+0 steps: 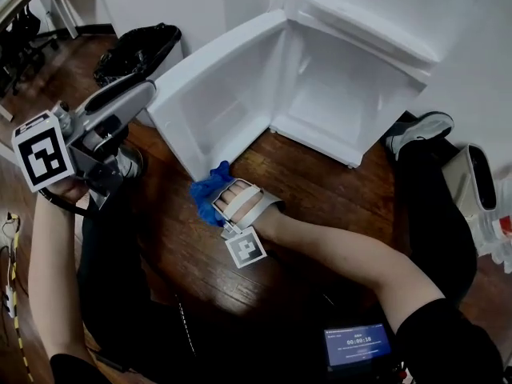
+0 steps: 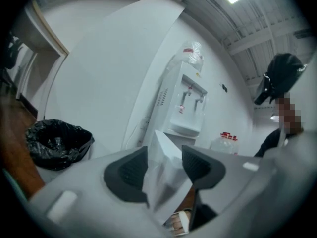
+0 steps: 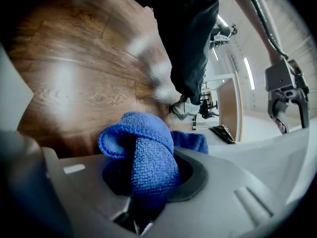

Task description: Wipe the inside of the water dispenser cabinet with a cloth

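Observation:
The water dispenser cabinet (image 1: 344, 94) stands open, its white door (image 1: 216, 70) swung out to the left. My left gripper (image 1: 148, 94) is at the door's outer edge. In the left gripper view its jaws (image 2: 166, 167) are closed on the thin white door panel (image 2: 166, 182). My right gripper (image 1: 218, 201) is low over the wooden floor by the door's bottom corner, shut on a bunched blue cloth (image 1: 208, 189). In the right gripper view the cloth (image 3: 143, 157) bulges out between the pads of my right gripper (image 3: 148, 180). The cloth is outside the cabinet.
A black bin bag (image 1: 136, 50) sits behind the door. The person's shoe (image 1: 420, 130) and dark trouser leg lie right of the cabinet, with white containers (image 1: 480, 182) beyond. A small lit screen (image 1: 356, 344) is near the bottom. Another dispenser (image 2: 185, 103) stands by the wall.

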The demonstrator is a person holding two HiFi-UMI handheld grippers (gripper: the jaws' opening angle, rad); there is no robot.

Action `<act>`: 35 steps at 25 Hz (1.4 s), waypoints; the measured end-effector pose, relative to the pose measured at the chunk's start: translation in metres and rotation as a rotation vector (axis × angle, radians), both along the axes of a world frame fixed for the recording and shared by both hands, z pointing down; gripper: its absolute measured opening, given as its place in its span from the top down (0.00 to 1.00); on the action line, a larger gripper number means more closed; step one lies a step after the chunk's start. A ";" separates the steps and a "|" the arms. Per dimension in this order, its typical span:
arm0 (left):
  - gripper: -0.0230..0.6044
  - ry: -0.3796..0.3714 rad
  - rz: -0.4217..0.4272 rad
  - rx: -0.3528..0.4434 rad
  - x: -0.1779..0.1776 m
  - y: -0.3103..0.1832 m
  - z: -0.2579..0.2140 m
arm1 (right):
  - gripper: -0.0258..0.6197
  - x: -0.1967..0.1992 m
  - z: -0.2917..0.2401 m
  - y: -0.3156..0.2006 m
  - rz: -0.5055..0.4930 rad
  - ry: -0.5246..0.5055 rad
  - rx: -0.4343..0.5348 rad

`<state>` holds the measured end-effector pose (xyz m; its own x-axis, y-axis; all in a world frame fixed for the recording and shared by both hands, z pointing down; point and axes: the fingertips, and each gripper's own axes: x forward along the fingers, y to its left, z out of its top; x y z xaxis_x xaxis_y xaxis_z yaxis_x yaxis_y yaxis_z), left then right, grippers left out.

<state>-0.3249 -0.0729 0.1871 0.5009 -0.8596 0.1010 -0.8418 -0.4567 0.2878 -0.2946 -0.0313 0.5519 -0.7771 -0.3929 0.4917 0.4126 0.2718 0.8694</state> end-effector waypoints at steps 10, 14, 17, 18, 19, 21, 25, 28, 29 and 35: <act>0.62 0.019 -0.164 0.024 -0.025 -0.009 -0.002 | 0.82 0.059 -0.016 -0.176 0.232 0.020 0.219; 0.62 -0.019 -0.266 0.053 -0.035 -0.012 -0.003 | 0.82 0.095 -0.017 -0.225 0.348 0.077 0.234; 0.62 -0.191 -0.408 0.099 -0.046 0.001 -0.009 | 0.82 0.115 -0.035 -0.229 0.470 0.006 0.090; 0.62 -0.260 -0.450 0.138 -0.045 0.010 -0.017 | 0.82 0.123 -0.046 -0.230 0.524 -0.044 0.018; 0.62 -0.318 -0.479 0.188 -0.041 0.022 -0.029 | 0.82 0.131 -0.059 -0.229 0.571 -0.104 -0.067; 0.62 -0.405 -0.484 0.297 -0.020 0.049 -0.057 | 0.82 0.142 -0.088 -0.223 0.617 -0.229 -0.283; 0.73 -0.479 -0.220 0.385 0.073 0.078 -0.079 | 0.82 0.163 -0.151 -0.184 0.524 -0.439 -0.948; 0.74 -0.419 0.039 0.341 0.142 0.074 -0.060 | 0.82 0.182 -0.215 -0.133 0.348 -0.541 -1.397; 0.74 -0.390 0.096 0.319 0.159 0.068 -0.052 | 0.82 0.190 -0.236 -0.119 0.295 -0.559 -1.469; 0.13 -0.281 0.337 0.188 0.244 0.019 0.000 | 0.81 0.238 -0.312 -0.073 0.117 -0.623 -1.625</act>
